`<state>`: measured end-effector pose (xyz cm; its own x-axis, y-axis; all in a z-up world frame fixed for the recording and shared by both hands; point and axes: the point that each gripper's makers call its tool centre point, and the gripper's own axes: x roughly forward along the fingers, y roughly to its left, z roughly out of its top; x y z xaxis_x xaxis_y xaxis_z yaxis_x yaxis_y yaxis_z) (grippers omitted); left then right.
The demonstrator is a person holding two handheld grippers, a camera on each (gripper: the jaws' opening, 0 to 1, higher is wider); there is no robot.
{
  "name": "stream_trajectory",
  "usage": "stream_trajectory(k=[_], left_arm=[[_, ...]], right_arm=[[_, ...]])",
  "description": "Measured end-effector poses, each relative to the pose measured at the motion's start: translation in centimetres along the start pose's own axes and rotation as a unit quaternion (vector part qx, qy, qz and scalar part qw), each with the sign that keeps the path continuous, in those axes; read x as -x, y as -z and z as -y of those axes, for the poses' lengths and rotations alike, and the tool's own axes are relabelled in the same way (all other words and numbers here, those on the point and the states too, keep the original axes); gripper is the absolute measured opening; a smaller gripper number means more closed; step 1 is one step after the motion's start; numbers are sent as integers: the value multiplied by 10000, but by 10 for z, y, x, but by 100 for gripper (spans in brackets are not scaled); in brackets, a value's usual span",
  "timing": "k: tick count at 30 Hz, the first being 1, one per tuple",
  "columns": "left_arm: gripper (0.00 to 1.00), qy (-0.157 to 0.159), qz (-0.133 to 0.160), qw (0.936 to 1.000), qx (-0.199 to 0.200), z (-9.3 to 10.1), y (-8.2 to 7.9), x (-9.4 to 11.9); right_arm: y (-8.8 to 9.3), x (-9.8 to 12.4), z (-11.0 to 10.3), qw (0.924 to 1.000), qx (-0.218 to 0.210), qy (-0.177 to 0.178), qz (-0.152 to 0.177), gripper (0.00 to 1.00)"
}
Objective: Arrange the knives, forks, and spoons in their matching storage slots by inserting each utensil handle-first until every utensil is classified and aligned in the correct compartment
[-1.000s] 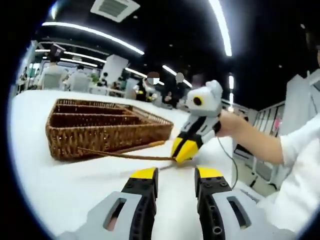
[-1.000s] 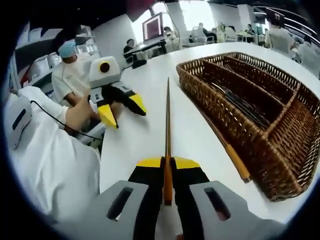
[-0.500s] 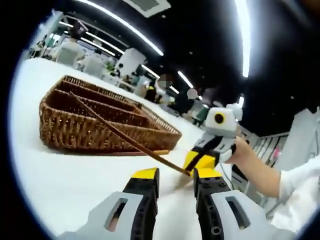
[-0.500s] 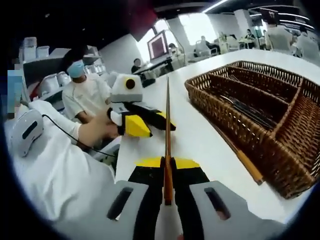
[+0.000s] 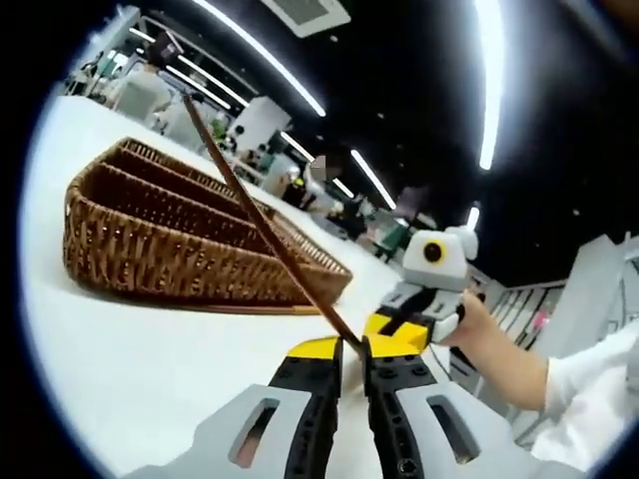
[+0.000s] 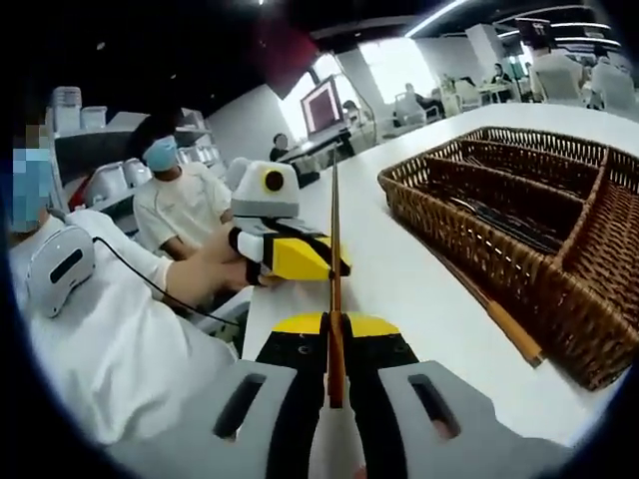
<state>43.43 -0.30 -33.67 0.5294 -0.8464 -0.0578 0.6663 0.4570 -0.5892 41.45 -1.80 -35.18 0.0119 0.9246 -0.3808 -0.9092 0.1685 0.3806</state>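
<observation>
both grippers, left (image 5: 349, 349) and right (image 6: 334, 325), clamp one wooden-handled utensil (image 6: 334, 239) beside the basket (image 6: 519, 215).

A long, thin brown wooden-handled utensil (image 5: 262, 230) slanted from between the left gripper (image 5: 351, 350) jaws across the brown wicker basket (image 5: 160, 249).

A slim brown utensil (image 6: 334, 249) rises up mid-frame; the wicker tray (image 6: 479, 225), dark cutlery inside, sits at right.
</observation>
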Motion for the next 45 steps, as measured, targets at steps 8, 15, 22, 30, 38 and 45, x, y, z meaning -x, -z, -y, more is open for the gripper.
stream_trajectory(k=[8, 15, 22, 30, 38, 45], left_arm=[[4, 177, 93, 9998, 44, 7, -3, -2], [4, 296, 131, 9994, 77, 13, -8, -3], [3, 323, 72, 9994, -59, 18, -11, -7], [3, 337, 58, 9993, -146, 19, -12, -11], [3, 351, 53, 9992, -183, 19, -13, -13], [4, 368, 55, 9991, -198, 19, -13, -14]], right_arm=[[1, -1, -2, 10000, 30, -20, 37, 6], [-1, -3, -5, 9998, 154, -81, 92, 6], [-15, 0, -4, 9991, 7, -117, 403, 7], [-19, 1, -3, 9984, -90, -147, 531, 7], [-19, -2, -2, 9982, -132, -154, 568, 6], [-19, -1, -2, 9978, -234, -140, 599, 5]])
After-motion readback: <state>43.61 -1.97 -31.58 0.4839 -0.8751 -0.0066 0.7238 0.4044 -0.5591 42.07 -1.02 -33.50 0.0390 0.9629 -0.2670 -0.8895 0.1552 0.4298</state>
